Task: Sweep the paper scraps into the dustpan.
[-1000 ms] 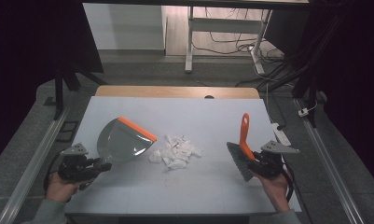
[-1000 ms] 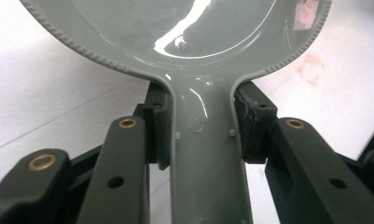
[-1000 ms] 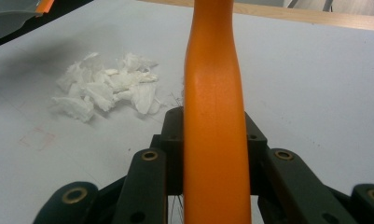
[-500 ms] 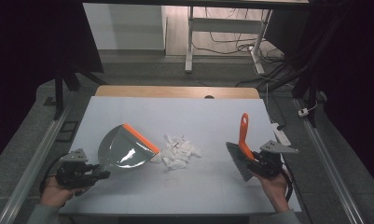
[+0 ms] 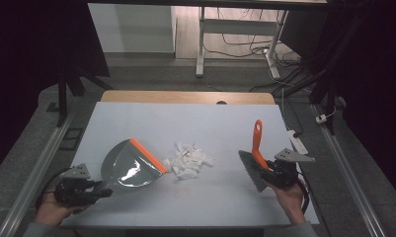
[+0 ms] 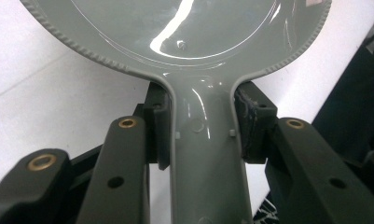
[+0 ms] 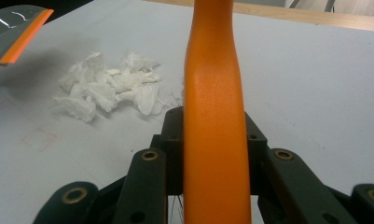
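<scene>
Left gripper [image 6: 203, 140] clamped on the dustpan [image 5: 131, 165] handle, right gripper [image 7: 212, 154] on the brush [image 5: 255, 160] handle — torn tissue [image 5: 188, 160] between them looks feather-light, soft, easily scattered.

A glossy grey dustpan [image 5: 127, 170] edged with an orange lip sits beside a heap of white paper scraps [image 5: 188, 160] on a pale grey table [image 5: 205, 121]. The brush [image 5: 255, 158] pairs an orange handle with dark grey bristles, both gripped by black jaws.
</scene>
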The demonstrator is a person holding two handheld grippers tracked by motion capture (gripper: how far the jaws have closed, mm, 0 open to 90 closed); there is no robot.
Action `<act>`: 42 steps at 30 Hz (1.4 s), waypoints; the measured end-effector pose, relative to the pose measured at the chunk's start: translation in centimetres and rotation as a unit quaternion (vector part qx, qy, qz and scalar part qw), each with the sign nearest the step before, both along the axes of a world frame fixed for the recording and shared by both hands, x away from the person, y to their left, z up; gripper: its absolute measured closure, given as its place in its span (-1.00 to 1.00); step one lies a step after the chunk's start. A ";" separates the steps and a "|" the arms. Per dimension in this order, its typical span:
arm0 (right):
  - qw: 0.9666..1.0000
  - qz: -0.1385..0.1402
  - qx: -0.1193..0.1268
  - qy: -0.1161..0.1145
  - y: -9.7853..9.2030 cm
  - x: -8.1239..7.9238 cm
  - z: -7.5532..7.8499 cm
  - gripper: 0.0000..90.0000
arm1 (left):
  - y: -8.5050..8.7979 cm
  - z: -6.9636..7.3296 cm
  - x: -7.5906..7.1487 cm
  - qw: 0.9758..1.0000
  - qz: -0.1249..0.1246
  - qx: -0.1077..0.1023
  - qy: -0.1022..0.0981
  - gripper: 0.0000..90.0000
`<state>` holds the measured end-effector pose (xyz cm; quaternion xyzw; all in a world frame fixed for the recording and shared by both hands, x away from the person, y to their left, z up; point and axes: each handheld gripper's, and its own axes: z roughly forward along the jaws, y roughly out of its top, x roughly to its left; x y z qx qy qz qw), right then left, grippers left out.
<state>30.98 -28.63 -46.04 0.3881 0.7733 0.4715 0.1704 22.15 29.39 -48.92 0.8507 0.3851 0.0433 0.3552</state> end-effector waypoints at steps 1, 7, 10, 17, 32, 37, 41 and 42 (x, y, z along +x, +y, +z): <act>1.000 0.000 0.000 0.000 0.0 0.0 0.0 0.57 | 0.0 0.0 -0.1 1.000 -0.002 0.002 0.001 0.38; 1.000 0.001 0.000 0.001 0.2 0.0 0.0 0.57 | 0.6 0.3 -0.9 1.000 -0.006 0.017 0.007 0.38; 1.000 0.002 -0.003 0.001 0.4 0.2 0.1 0.57 | 0.9 0.2 -1.0 1.000 -0.009 0.017 0.012 0.38; 1.000 0.010 -0.008 0.005 1.7 1.4 0.1 0.57 | 0.4 -0.4 -0.5 0.999 -0.022 0.032 0.026 0.38; 1.000 0.016 -0.002 0.014 5.9 5.2 1.2 0.57 | -0.8 -1.2 0.1 0.997 -0.046 0.051 0.047 0.38; 1.000 0.016 -0.004 0.017 7.1 6.5 1.4 0.57 | -1.3 -1.4 0.4 0.996 -0.053 0.058 0.052 0.38; 1.000 0.010 -0.007 0.024 7.9 7.6 1.4 0.57 | -1.5 -1.5 0.5 0.995 -0.054 0.057 0.054 0.38; 1.000 0.011 -0.007 0.024 8.2 7.8 1.4 0.57 | -1.6 -1.6 0.6 0.996 -0.053 0.056 0.054 0.38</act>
